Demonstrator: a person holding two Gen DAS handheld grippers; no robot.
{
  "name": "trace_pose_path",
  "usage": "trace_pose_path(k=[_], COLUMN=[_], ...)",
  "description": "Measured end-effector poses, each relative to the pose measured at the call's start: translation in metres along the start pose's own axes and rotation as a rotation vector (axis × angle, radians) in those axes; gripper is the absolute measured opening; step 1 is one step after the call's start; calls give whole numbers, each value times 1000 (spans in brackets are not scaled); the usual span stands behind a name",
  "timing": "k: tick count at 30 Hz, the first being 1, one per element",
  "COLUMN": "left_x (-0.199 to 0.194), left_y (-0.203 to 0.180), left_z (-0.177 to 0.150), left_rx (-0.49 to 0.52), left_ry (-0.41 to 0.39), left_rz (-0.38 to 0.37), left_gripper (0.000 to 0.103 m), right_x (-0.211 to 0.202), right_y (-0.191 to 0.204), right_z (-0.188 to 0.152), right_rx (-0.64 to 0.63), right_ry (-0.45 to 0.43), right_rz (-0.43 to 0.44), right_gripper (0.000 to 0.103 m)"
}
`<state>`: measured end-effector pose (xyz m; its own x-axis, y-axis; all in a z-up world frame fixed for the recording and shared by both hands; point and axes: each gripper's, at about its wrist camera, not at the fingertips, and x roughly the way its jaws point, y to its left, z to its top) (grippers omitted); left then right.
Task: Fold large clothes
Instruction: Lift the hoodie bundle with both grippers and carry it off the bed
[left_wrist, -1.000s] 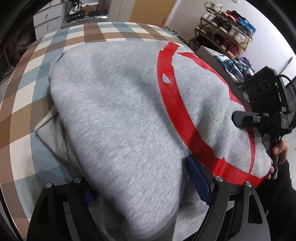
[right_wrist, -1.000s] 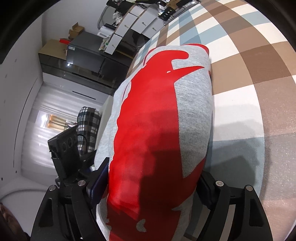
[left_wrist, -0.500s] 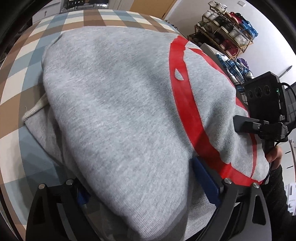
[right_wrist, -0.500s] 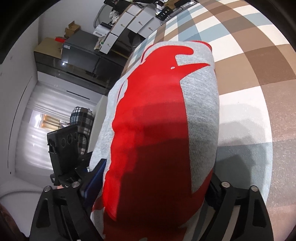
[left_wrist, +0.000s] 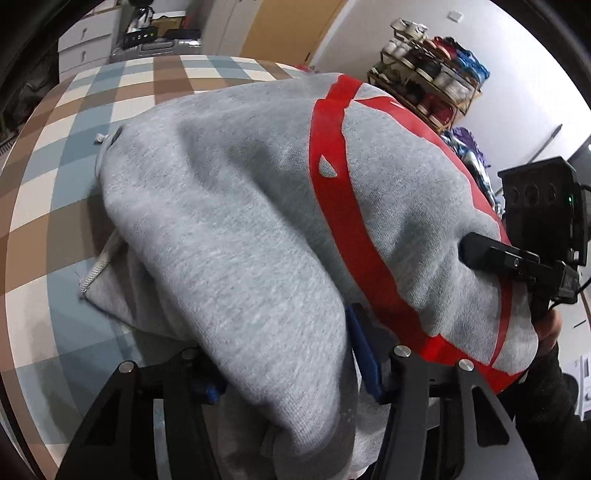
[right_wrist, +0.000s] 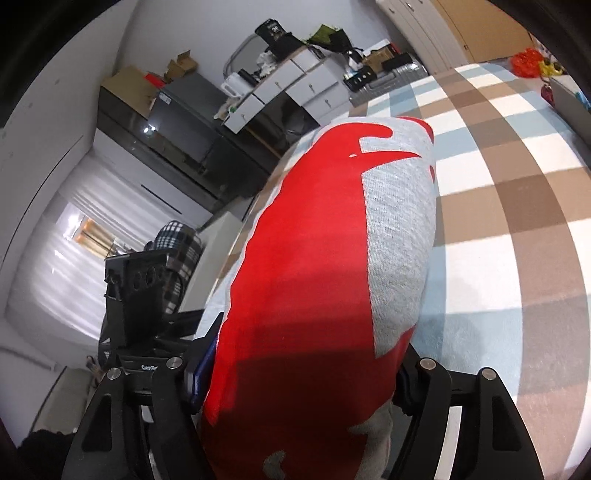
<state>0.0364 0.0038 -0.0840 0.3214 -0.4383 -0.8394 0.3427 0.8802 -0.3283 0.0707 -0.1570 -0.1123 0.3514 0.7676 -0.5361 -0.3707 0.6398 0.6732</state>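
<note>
A grey sweatshirt (left_wrist: 236, 206) with a large red print (right_wrist: 306, 280) is folded into a thick bundle and held up off the checked table (left_wrist: 48, 192). My left gripper (left_wrist: 288, 373) is shut on the bundle's near edge; the cloth hides the fingertips. My right gripper (right_wrist: 299, 373) is shut on the same sweatshirt at its other side, and also shows in the left wrist view (left_wrist: 491, 254) pressing on the cloth. A white drawstring (left_wrist: 98, 271) hangs out on the left.
The table's cloth (right_wrist: 517, 229) is brown, blue and white checks. A shoe rack (left_wrist: 436, 85) stands at the far right. White drawers (right_wrist: 295, 88) and a dark cabinet (right_wrist: 177, 147) stand beyond the table.
Both grippers have lifted the folded sweatshirt higher and tilted it; more of the room shows behind it. Both grips have held.
</note>
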Motion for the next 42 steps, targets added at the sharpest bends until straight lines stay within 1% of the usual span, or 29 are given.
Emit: trace_pose_path(k=[2, 3, 4, 5, 7, 8, 10, 13, 14, 15, 16, 17, 18, 20, 23, 27, 29, 32, 34, 38, 39, 40, 41, 42], left_x=[7, 9, 11, 9, 15, 16, 23, 24, 25, 23, 21, 17, 12, 5, -5, -17, -23, -36, -41, -33, -27, -19, -7, 6], left_y=[2, 5, 12, 20, 33, 38, 47, 48, 48, 48, 51, 52, 52, 47, 28, -3, -22, -62, -95, -153, -167, -188, -200, -216], left_z=[3, 5, 8, 7, 9, 7, 8, 8, 9, 11, 10, 11, 12, 14, 19, 36, 51, 77, 98, 141, 152, 166, 179, 192], left_rx=[-3, -17, -43, -62, -119, -139, -175, -174, -185, -202, -223, -237, -249, -249, -207, -172, -143, -87, -42, 38, 47, 63, 68, 67], left_ry=[13, 19, 25, 30, 58, 69, 95, 110, 114, 109, 97, 86, 68, 41, 2, -20, -38, -65, -75, -81, -79, -75, -68, -61], left_rz=[4, -6, -31, -49, -106, -128, -175, -237, -259, -275, -300, -319, -333, -359, -367, -389, -401, -424, -442, -483, -497, -509, -521, -538], left_gripper=[52, 52, 52, 54, 59, 64, 64, 64, 61, 54, 52, 47, 45, 42, 41, 41, 41, 41, 41, 41, 41, 41, 41, 41], right_x=[5, 8, 10, 12, 21, 24, 30, 38, 40, 40, 38, 33, 26, 17, -10, -47, -68, -116, -146, -226, -240, -257, -278, -290], right_y=[-12, -20, -30, -37, -47, -50, -55, -57, -55, -55, -55, -54, -52, -47, -30, -11, -3, 3, 3, -6, -9, -14, -22, -28], right_z=[0, 2, 4, 6, 13, 16, 19, 21, 22, 22, 21, 20, 18, 16, 21, 31, 37, 51, 60, 84, 88, 95, 102, 106], right_rx=[43, 77, 121, 150, 179, 184, 185, 186, 181, 180, 183, 183, 181, 172, 114, 60, 51, 46, 43, 28, 24, 20, 28, 30], right_ry=[32, 52, 59, 67, 132, 156, 191, 220, 222, 225, 219, 203, 170, 132, 58, 5, -25, -82, -114, -162, -172, -173, -181, -183], right_rz=[5, 7, 16, 25, 50, 69, 96, 120, 124, 133, 140, 150, 162, 157, 140, 107, 96, 86, 79, 29, 15, -10, -35, -52], right_gripper=[75, 75, 76, 80, 83, 85, 86, 86, 86, 86, 83, 80, 78, 75, 74, 73, 73, 73, 73, 73, 73, 73, 73, 73])
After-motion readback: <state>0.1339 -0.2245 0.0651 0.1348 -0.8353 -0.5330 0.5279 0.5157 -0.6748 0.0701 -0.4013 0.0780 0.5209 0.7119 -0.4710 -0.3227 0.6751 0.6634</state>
